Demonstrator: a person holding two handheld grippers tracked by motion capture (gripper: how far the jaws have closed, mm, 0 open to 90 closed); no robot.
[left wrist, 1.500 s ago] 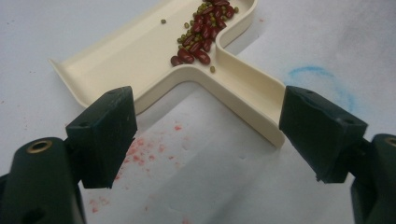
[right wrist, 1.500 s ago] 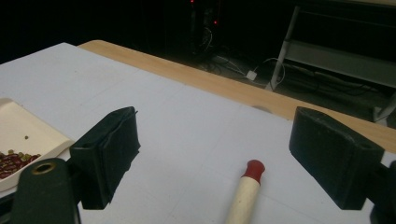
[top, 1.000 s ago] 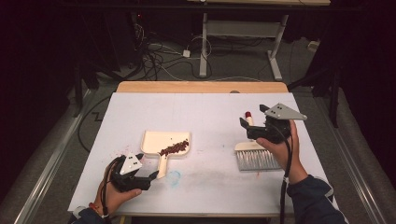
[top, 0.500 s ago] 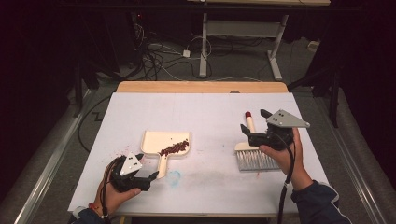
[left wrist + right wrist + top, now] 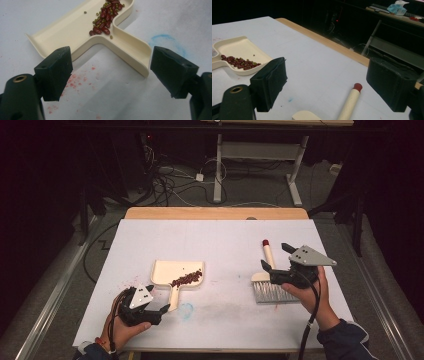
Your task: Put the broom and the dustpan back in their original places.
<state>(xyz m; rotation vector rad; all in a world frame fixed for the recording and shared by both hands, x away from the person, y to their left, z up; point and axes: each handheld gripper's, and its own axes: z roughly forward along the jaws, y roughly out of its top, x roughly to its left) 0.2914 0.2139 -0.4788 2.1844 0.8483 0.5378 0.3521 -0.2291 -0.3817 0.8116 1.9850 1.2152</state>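
A cream dustpan lies flat on the white table, with red and green beans heaped near its handle. Close up, the dustpan and its beans lie just past my left gripper, which is open and empty behind the handle end. In the high view the left gripper sits at the table's front left. A hand brush with a cream, red-tipped handle lies at the right. My right gripper hovers open over it, the brush handle showing between its jaws.
A faint blue circle and red smudges mark the white cover near the dustpan handle. A wooden edge runs along the table's far side. Beyond it the dark floor holds cables and a metal desk frame.
My right gripper has drawn back toward the near right and sunk lower, off the brush handle, which now lies free on the table. The left gripper has hardly moved.
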